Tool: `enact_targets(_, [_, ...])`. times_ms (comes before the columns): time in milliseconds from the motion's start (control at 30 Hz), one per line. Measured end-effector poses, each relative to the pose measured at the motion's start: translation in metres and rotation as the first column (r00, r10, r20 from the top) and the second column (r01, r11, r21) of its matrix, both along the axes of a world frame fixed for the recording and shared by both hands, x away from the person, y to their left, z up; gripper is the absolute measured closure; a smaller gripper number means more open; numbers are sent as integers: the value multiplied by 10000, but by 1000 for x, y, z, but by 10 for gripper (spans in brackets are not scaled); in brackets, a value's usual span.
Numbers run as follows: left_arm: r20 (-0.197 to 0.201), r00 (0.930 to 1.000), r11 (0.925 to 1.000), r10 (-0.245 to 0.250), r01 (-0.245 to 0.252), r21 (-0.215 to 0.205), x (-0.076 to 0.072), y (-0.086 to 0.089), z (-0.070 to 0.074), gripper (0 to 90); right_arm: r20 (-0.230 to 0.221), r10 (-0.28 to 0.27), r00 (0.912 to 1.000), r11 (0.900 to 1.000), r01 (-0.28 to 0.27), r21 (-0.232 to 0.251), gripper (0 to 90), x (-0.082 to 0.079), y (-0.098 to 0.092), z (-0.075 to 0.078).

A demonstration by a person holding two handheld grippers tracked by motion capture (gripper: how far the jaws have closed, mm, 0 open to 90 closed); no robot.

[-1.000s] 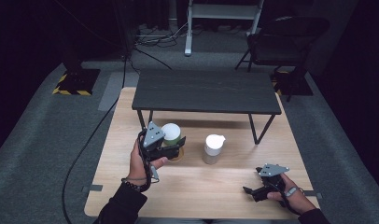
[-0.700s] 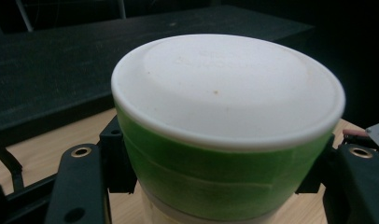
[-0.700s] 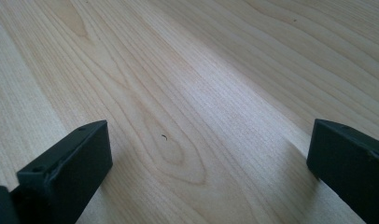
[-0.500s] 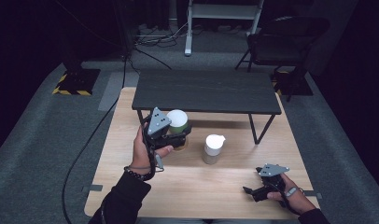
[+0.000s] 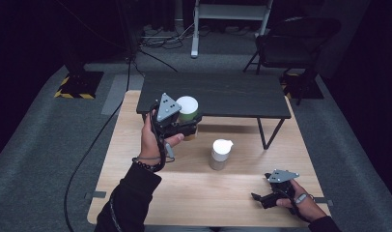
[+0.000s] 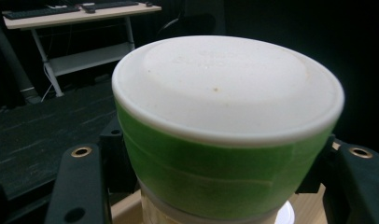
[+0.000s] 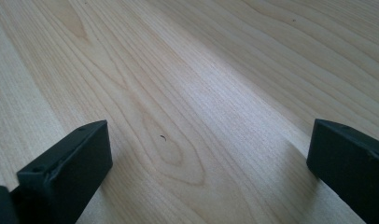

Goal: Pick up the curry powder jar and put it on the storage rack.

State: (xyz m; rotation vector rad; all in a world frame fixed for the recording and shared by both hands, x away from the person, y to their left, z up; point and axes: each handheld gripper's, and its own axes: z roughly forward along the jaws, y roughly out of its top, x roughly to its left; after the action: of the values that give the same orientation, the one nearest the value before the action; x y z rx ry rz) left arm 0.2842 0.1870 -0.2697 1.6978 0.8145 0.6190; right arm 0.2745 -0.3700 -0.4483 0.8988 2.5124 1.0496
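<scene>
Three views, read in order.

1. High view: your left hand-held gripper (image 5: 190, 128) is clamped on the green jar (image 5: 188, 115), raised above the table (image 5: 136, 145) beside the dark bench (image 5: 223, 94). Your right hand-held gripper (image 5: 258, 198) rests on the table.
2. Left gripper view: the jaws pinch the green band below the white lid (image 6: 225, 84). Judged rigid, smooth, possibly slippery; grip the wall, not the lid.
3. Right gripper view: jaws apart, empty.

Dim, dark surroundings; overhead light brightens the wooden table (image 5: 194, 193), casting soft shadows; close views slightly soft.
</scene>
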Motion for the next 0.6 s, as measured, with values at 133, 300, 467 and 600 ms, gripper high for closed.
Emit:
enact_targets(133, [132, 9998, 9999, 114, -113, -105, 7, -2, 9, 341, -1, 1, 10000, 10000, -1, -1, 0, 0, 0, 0])
enact_targets(300, [217, 9995, 9996, 251, -247, -169, 19, -5, 19, 341, -3, -2, 10000, 10000, 2, 1, 0, 0, 0, 0])
enact_targets(467, [394, 9988, 9991, 274, -261, -326, 33, -8, 22, 341, -3, -1, 10000, 10000, 1, 9, 0, 0, 0, 0])
enact_targets(600, [495, 9983, 9990, 300, -283, -356, 42, -13, 22, 341, 1, 5, 10000, 10000, -5, 4, 0, 0, 0, 0])
